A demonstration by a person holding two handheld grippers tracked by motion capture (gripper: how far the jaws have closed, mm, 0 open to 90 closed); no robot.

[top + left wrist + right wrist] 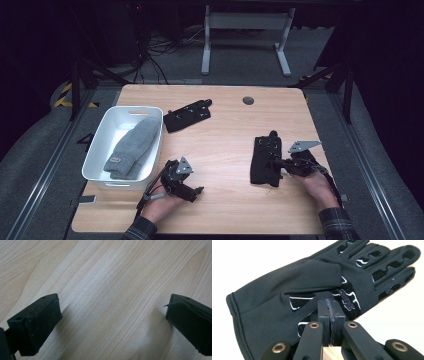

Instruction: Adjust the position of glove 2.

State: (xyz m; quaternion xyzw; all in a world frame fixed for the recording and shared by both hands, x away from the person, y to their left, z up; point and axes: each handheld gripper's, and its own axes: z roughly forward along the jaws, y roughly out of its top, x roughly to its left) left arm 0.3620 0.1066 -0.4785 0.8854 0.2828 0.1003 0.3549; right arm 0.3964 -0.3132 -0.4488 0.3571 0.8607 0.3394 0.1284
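Near the bench's right edge, the right claw (331, 315) is closed, pinching a fold of the black glove (312, 285), which lies flat. Soft, light and limp, the glove likely drapes when lifted; the cuff offers a firm hold. Toward the front-left corner, the left claw (112, 322) gapes wide over bare bench (105, 277), beside the white bin (100, 132).

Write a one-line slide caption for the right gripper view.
Right gripper, jaws shut, pinching the edge of a black glove.
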